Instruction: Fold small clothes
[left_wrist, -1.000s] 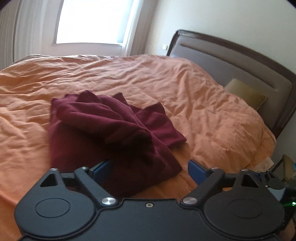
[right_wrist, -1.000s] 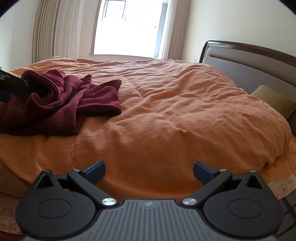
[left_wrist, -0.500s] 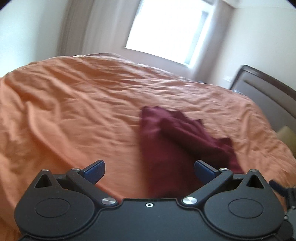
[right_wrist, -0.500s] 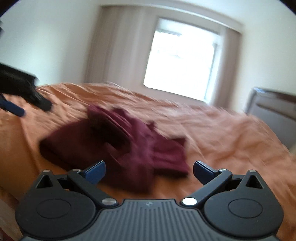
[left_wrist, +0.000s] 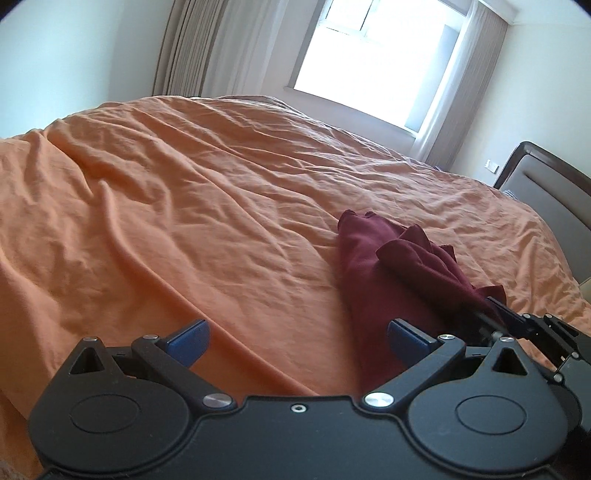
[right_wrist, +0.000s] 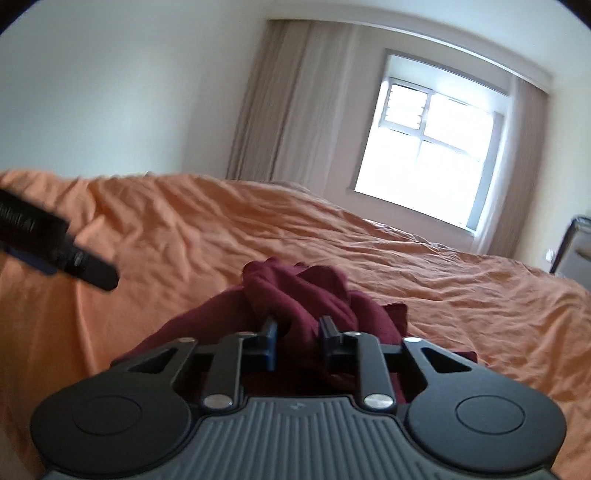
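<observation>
A crumpled maroon garment (left_wrist: 399, 273) lies on the orange duvet (left_wrist: 192, 206). In the left wrist view it sits to the right of my left gripper (left_wrist: 295, 338), which stands open over bare duvet with nothing between its blue fingers. My right gripper (right_wrist: 297, 341) is shut on a bunched fold of the maroon garment (right_wrist: 295, 295), the cloth pinched between its fingers. The right gripper (left_wrist: 532, 328) also shows at the right edge of the left wrist view, reaching into the cloth. The left gripper (right_wrist: 51, 251) appears at the left of the right wrist view, above the duvet.
The orange duvet (right_wrist: 461, 280) covers a wide bed with many wrinkles. A dark headboard (left_wrist: 546, 192) stands at the right. A bright window (right_wrist: 428, 147) with curtains (right_wrist: 288, 103) is behind the bed.
My right gripper went from open to shut on the garment after moving in over it. My left gripper swung left, away from the cloth, and stayed open.
</observation>
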